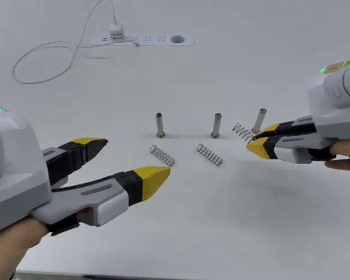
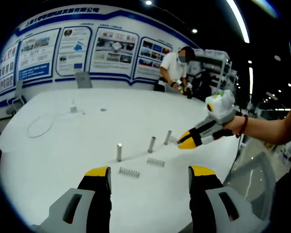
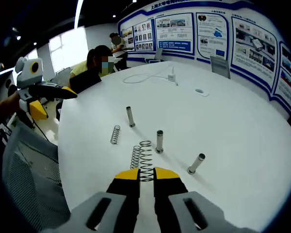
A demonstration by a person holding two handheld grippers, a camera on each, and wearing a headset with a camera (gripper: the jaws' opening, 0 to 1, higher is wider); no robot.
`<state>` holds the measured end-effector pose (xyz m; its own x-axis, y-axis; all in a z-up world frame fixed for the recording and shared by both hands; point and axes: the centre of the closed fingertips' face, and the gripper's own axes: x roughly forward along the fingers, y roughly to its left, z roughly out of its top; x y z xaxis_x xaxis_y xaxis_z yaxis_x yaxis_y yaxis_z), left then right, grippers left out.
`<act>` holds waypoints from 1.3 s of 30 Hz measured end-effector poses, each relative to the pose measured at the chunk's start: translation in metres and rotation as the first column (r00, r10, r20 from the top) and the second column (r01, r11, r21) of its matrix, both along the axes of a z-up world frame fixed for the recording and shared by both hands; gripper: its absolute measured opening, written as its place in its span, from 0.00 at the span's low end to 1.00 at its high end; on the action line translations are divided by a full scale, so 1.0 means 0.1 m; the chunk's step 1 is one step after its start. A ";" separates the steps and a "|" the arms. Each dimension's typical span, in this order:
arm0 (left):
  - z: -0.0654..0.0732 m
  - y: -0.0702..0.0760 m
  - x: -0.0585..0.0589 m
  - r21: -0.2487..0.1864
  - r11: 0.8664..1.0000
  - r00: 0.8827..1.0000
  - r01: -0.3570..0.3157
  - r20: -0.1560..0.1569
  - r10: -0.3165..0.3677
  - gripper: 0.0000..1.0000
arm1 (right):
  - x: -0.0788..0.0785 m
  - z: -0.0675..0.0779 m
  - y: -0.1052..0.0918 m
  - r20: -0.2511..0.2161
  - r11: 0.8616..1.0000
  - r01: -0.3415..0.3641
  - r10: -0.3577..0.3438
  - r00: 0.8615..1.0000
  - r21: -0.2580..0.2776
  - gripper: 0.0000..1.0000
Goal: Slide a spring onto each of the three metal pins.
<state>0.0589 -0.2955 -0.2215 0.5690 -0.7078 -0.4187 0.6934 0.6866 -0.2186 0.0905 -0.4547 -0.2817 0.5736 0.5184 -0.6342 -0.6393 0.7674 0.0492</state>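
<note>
Right gripper [image 1: 258, 144] pinches the right spring [image 1: 241, 132] by its end; it could flex and topple the leaning pin [image 1: 259, 120]. Left gripper [image 1: 133, 157] hangs spread.

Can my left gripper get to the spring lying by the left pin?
Probably yes: the left gripper stands open, the spring lies on bare table just ahead of it, and the right gripper, shut on another spring, is away by the right pin.
</note>
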 end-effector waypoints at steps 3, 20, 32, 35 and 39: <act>0.02 -0.04 0.01 -0.007 1.000 1.000 0.012 0.001 -0.012 0.64 | 0.00 0.08 0.07 0.058 0.999 -0.045 0.045 0.997 -0.007 0.11; 0.11 -0.23 -0.01 -0.090 0.995 0.998 0.053 -0.014 -0.055 0.55 | -0.15 0.50 0.53 0.252 0.971 -0.183 0.141 0.958 0.152 0.11; 0.32 -0.32 -0.02 -0.264 0.963 0.996 0.049 -0.055 -0.066 0.46 | -0.28 0.73 0.75 0.275 0.915 -0.235 0.146 0.950 0.328 0.11; 0.37 -0.35 -0.04 -0.294 0.954 0.995 0.064 -0.054 -0.083 0.42 | -0.33 0.76 0.80 0.271 0.898 -0.251 0.157 0.950 0.361 0.11; 0.42 -0.39 -0.05 -0.318 0.945 0.994 0.074 -0.054 -0.095 0.38 | -0.39 0.78 0.87 0.272 0.883 -0.274 0.176 0.946 0.382 0.11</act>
